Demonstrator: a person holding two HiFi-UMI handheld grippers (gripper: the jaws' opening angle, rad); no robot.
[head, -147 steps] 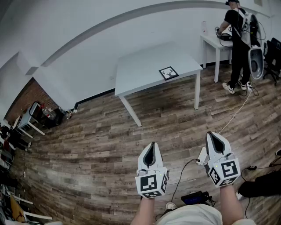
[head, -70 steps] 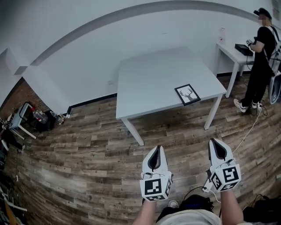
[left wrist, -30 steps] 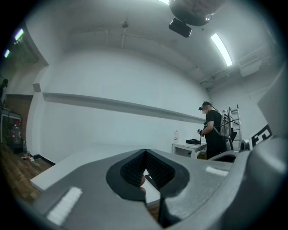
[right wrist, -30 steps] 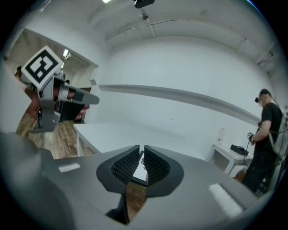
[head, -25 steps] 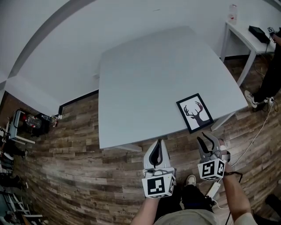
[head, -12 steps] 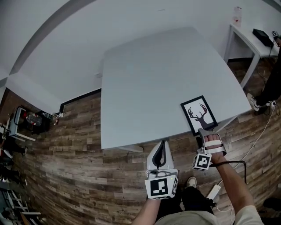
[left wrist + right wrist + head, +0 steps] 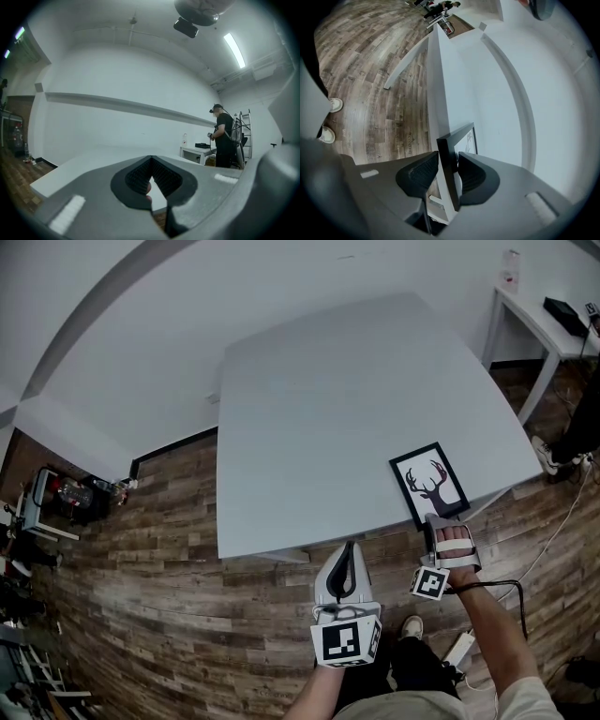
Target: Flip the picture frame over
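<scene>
Item: frame (image 7: 429, 486), deer print face up, lay flat at the near right edge of the table (image 7: 328, 409). Step in hand: taking hold for the flip. The right gripper (image 7: 439, 524), rolled on its side, had the frame's near edge between its jaws, which had just been closing; the pads seemed to press on both faces. The left gripper (image 7: 349, 547) hung off the table's near edge, jaws together and empty. Next move, as judged: lift the near edge, turn the frame over away from the edge and lay it glass down. The grip sat at the table's rim, so the lower jaw would need to clear it. Surroundings: bare tabletop beyond the frame, nothing in the way; a side table (image 7: 525, 310) and a person (image 7: 226, 138) well apart; a cable (image 7: 553, 521) on the floor (image 7: 141, 549).
</scene>
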